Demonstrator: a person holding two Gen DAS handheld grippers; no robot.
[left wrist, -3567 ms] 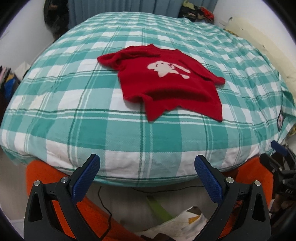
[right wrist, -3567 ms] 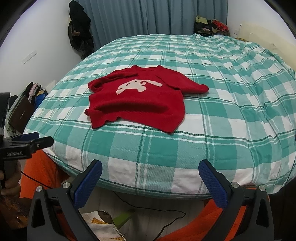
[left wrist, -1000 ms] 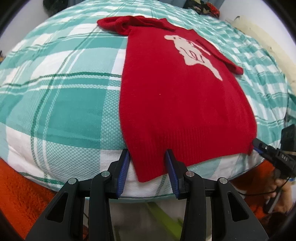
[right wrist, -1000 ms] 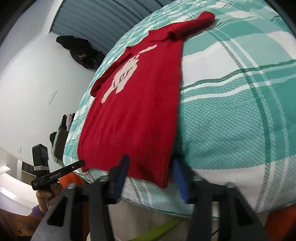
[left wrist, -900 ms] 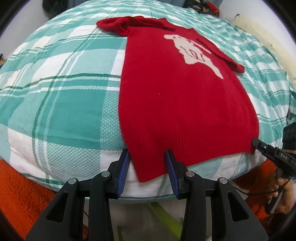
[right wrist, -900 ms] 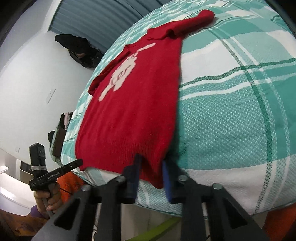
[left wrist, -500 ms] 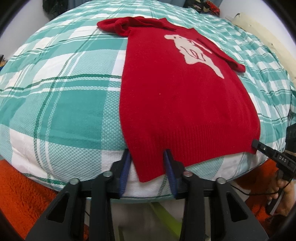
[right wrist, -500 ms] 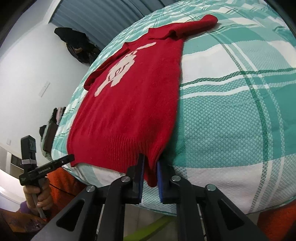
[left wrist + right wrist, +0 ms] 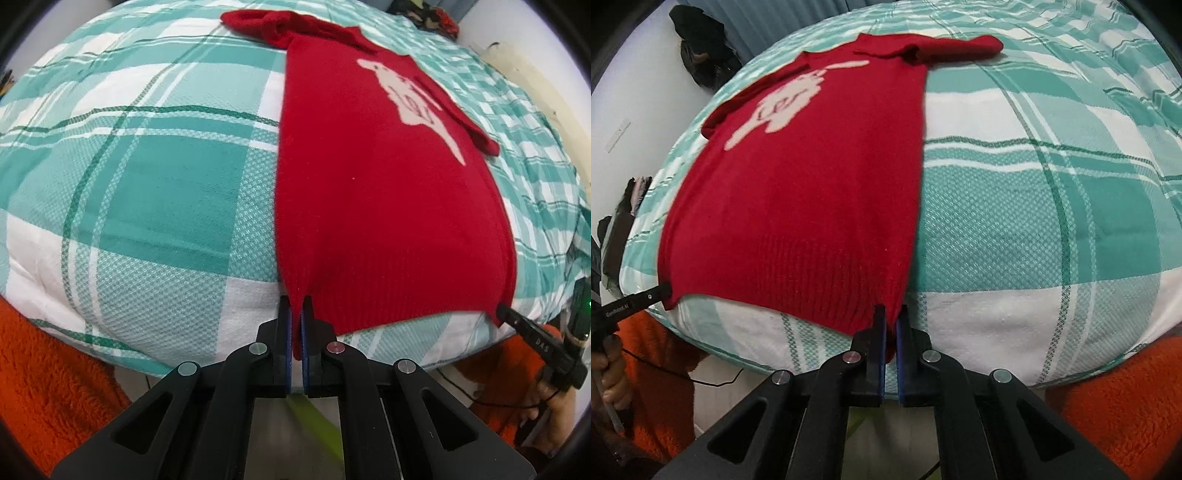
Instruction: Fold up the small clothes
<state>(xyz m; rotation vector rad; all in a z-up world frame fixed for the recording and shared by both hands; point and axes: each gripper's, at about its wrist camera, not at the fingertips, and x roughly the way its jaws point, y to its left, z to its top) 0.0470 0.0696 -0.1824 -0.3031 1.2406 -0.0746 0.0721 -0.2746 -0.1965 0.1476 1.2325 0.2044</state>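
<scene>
The sweater (image 9: pixel 388 206) is red with a pale pink animal figure (image 9: pixel 786 99), the bedspread (image 9: pixel 155 177) teal-and-white plaid with dark green lines, the blanket (image 9: pixel 48 384) orange.

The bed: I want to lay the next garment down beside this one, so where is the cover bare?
Bare plaid bedspread lies left of the red sweater, and more to its right. Crowded: the near edge, where the left tool and right tool pinch the hem corners.
</scene>
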